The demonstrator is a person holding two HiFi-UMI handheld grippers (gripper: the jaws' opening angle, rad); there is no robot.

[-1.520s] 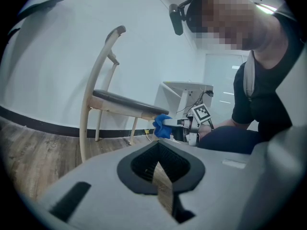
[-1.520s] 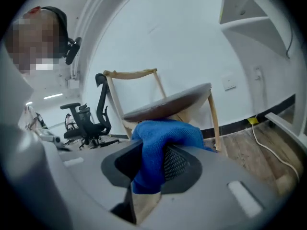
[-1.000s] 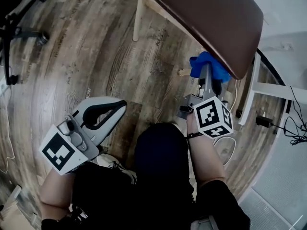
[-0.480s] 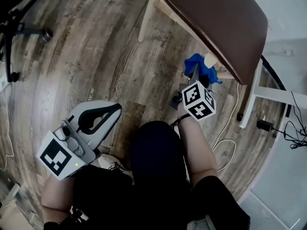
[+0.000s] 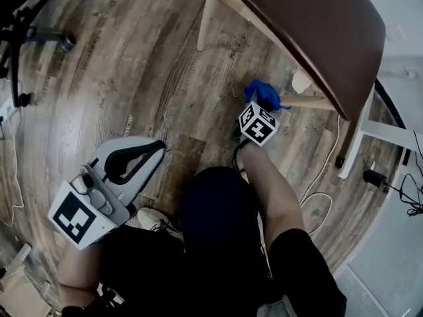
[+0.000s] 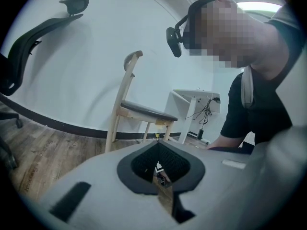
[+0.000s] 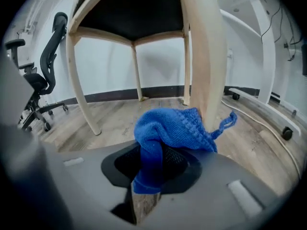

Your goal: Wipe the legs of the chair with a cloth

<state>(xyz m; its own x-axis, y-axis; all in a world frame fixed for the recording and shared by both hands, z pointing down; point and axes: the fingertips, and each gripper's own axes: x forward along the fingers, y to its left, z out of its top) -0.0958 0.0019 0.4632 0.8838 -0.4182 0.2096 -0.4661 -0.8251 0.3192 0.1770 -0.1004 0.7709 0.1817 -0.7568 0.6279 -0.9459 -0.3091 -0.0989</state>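
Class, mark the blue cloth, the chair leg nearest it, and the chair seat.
blue cloth (image 7: 168, 126), right gripper view, its bunched top.
chair leg (image 7: 205, 56), right gripper view, mid-shaft.
chair seat (image 5: 310, 38), head view, brown top.

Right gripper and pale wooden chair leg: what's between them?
A blue knitted cloth, clamped in the right gripper, against the pale wooden chair leg; right gripper view.
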